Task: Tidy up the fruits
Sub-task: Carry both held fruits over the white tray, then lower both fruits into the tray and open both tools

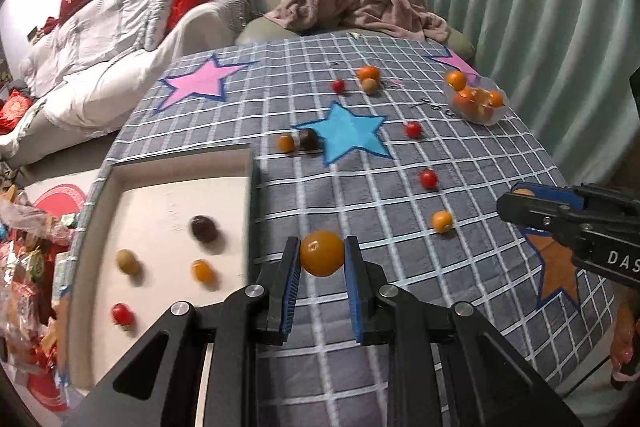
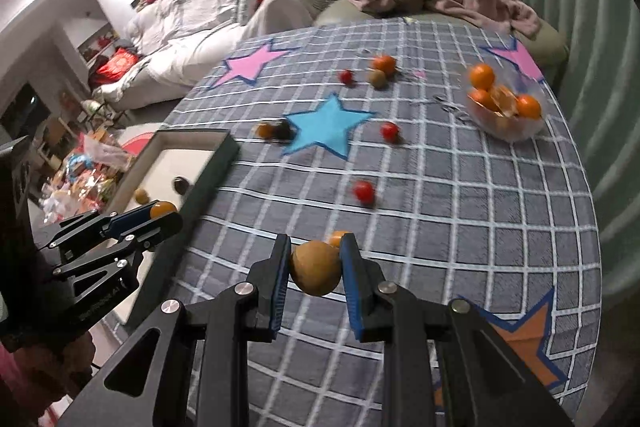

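- Left wrist view: the left gripper [image 1: 322, 259] is clenched on an orange fruit [image 1: 322, 253], held between the blue pads above the checked cloth [image 1: 460, 155]; the white tray [image 1: 160, 199] lies just to the left of the jaws, its near wall standing between fruit and floor, so the carry likely goes left and over that rim; four small fruits already sit in the tray, with bare floor among them; the right gripper [image 1: 520, 201] shows at the right edge, well apart.
- Right wrist view: the right gripper [image 2: 316, 267] grasps a brown round fruit [image 2: 316, 269]; the tray [image 2: 216, 167] lies to its left, beyond the left gripper [image 2: 164, 213], which is nearer the rim; loose fruits lie scattered ahead, and a clear bowl [image 2: 516, 131] of oranges sits far right.
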Demonstrator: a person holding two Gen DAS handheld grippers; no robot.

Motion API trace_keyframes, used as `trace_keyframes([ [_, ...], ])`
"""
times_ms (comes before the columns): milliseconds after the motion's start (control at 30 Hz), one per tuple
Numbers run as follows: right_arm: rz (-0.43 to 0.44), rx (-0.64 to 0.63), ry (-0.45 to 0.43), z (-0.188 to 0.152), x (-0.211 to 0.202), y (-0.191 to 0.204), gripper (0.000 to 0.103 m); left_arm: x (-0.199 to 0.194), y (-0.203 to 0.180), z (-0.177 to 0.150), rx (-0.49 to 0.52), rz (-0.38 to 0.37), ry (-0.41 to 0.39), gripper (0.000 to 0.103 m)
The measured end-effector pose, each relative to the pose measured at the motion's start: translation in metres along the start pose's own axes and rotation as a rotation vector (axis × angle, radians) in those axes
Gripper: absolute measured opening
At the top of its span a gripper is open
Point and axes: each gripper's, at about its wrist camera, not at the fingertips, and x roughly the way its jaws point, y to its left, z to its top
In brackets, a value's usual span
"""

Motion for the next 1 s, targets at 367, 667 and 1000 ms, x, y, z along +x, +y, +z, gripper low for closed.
trace_keyframes([
  [367,0.063,-0.134,0.031,0.011,0.015,0.094,0.027,-0.025,0.078,-0.028,-0.077,0.071,-0.012,0.023],
  [667,0.126,-0.228,0.093,0.006,0.048,0.165,0.027,-0.023,0.133,-0.055,-0.130,0.134,0.025,0.023],
  [1000,0.171,-0.252,0.202,-0.011,0.093,0.208,0.027,-0.010,0.169,-0.080,-0.159,0.185,0.079,0.023],
])
